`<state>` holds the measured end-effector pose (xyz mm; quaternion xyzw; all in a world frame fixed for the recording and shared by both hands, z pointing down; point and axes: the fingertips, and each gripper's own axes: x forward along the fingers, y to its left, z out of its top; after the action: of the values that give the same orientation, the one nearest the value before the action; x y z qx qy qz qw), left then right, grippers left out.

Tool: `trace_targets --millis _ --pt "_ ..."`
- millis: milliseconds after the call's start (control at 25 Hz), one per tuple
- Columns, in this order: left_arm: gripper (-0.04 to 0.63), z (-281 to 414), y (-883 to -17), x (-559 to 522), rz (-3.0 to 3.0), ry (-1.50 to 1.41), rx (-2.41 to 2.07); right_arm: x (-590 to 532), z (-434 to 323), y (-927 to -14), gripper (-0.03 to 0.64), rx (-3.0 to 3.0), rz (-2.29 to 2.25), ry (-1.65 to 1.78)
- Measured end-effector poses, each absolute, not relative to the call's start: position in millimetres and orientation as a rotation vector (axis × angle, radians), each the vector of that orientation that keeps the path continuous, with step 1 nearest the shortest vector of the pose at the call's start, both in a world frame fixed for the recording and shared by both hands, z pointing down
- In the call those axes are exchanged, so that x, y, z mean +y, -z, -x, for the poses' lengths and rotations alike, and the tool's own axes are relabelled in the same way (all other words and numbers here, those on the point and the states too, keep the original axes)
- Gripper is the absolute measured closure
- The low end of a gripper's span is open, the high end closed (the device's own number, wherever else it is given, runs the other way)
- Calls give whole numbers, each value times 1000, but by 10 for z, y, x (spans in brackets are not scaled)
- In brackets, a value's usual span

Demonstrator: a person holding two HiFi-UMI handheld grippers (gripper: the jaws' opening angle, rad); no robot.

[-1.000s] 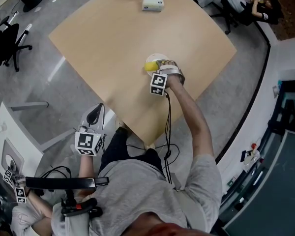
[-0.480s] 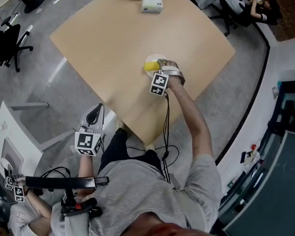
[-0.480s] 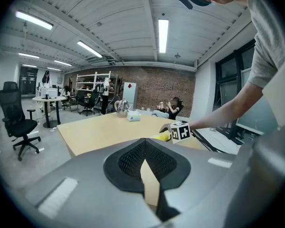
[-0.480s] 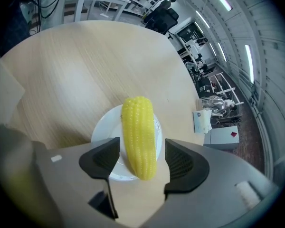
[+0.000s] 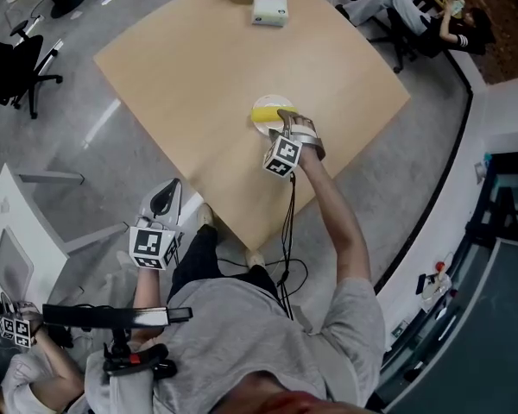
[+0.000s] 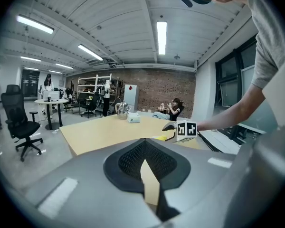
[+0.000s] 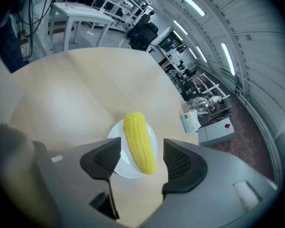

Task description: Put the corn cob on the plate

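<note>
Lying framed between parted fingers: corn cob

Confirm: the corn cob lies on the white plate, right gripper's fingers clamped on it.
Not clamped: the right gripper view shows the right gripper, fingers just opened, apart, clear of the corn cob, which does lie on the white plate.

grey short-sleeved t-shirt, dark trousers. the left hand-held gripper and the right hand-held gripper are grey-shelled, with black mesh pads and a white cube bearing black square markers; a thin black cable leaves the right one.
</note>
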<state>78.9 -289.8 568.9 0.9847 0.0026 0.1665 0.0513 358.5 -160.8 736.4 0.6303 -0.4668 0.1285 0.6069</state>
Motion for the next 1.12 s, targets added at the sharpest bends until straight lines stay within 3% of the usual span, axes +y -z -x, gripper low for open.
trace_targets --millis 440,1120 --pt "575 -590 -5490 -2536 -3028 -453 -30 -1425 -3215 -6491 444 -1155 -1928 -217" --pt "575 -166 -5119 -2111 -3102 -328 -146 -725 -2089 -5559 521 -1377 -2545 -311"
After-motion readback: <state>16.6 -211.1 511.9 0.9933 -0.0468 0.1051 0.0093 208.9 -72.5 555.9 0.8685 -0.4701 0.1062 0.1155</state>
